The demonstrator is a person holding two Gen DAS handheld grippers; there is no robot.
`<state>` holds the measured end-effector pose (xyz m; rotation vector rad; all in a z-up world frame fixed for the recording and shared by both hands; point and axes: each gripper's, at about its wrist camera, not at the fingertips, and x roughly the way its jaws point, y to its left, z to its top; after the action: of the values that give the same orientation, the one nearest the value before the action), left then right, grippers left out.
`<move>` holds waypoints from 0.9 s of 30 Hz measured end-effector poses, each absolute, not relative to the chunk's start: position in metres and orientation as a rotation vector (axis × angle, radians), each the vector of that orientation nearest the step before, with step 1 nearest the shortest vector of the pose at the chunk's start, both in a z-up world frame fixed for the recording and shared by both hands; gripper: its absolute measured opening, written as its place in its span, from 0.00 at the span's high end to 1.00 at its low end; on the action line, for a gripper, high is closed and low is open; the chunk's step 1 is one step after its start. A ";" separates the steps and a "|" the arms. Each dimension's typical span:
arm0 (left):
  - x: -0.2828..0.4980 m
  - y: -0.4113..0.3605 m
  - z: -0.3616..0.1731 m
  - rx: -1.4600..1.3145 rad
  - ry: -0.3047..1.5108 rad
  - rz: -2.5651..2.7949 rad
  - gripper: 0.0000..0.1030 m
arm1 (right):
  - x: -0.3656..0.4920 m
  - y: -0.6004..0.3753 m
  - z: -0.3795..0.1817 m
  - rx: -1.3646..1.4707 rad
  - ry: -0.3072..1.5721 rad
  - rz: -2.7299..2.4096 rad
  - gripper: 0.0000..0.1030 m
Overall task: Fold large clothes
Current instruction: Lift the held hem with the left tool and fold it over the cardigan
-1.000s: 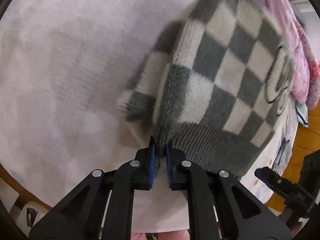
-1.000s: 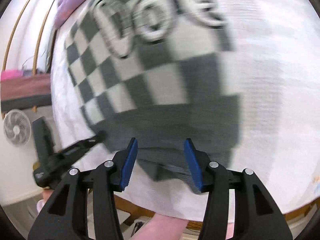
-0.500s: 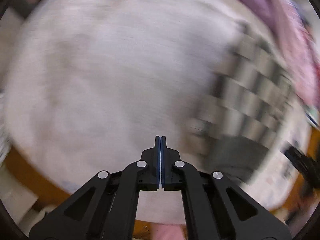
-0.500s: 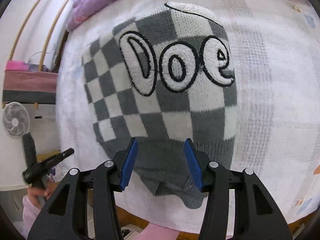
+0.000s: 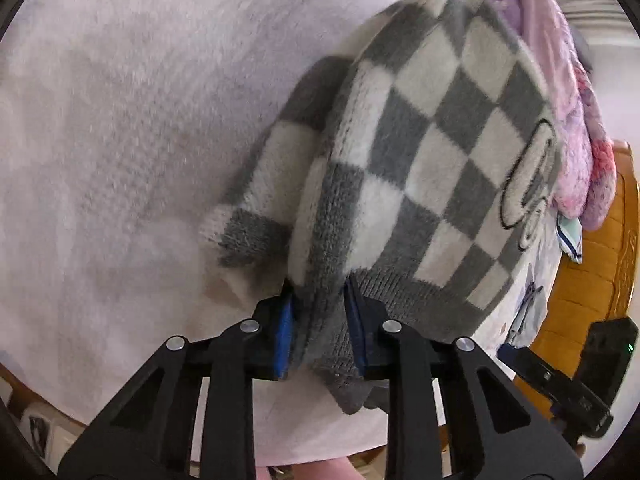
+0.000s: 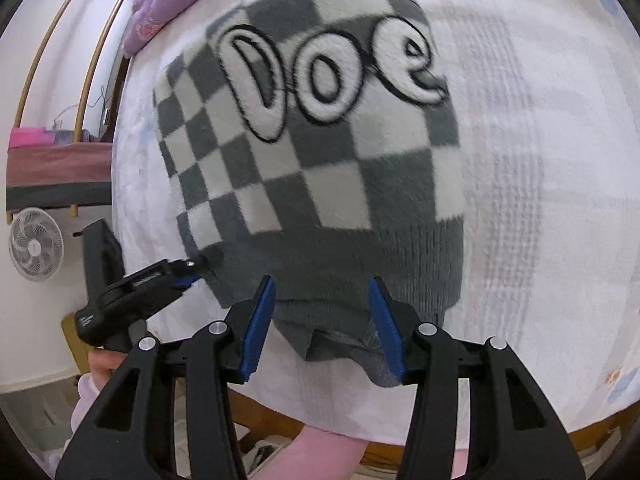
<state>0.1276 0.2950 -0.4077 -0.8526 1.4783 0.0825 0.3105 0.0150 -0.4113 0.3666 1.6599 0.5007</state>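
Half a second ago my left hand-held gripper (image 5: 318, 318) was shut on nothing; now its blue pads sit on both sides of the checked sweater's (image 6: 312, 176) gray hem, partly open, and I cannot tell if they squeeze it. My right hand-held gripper (image 6: 322, 326) is wide open at the hem, around 6 o'clock. That sweater lies on the bed (image 6: 540, 160).
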 end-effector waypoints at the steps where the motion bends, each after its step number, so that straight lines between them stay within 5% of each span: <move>1: 0.130 0.295 -0.408 -0.860 1.489 0.068 0.76 | 0.310 0.014 -0.414 0.381 1.665 0.503 0.55; 5: 0.148 0.296 -0.409 -0.834 1.496 0.048 0.55 | 0.315 0.023 -0.421 0.361 1.673 0.541 0.53; 9: 0.156 0.293 -0.407 -0.752 1.530 0.104 0.83 | 0.321 0.046 -0.421 0.365 1.693 0.567 0.53; 16: 0.137 0.282 -0.340 -0.581 1.397 0.072 0.85 | 0.337 0.084 -0.399 0.556 1.698 0.803 0.52; 18: 0.127 0.285 -0.331 -0.582 1.380 0.067 0.85 | 0.352 0.111 -0.392 0.590 1.736 0.856 0.39; 23: 0.126 0.271 -0.319 -0.540 1.358 0.067 0.85 | 0.367 0.208 -0.387 0.309 1.835 0.914 0.29; 27: 0.123 0.269 -0.314 -0.587 1.341 0.083 0.85 | 0.357 0.248 -0.416 -0.029 1.932 0.743 0.37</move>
<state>0.1230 0.2694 -0.3137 -0.5868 1.3406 0.0828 0.3573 0.2478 -0.4162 -0.0293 1.9317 0.7432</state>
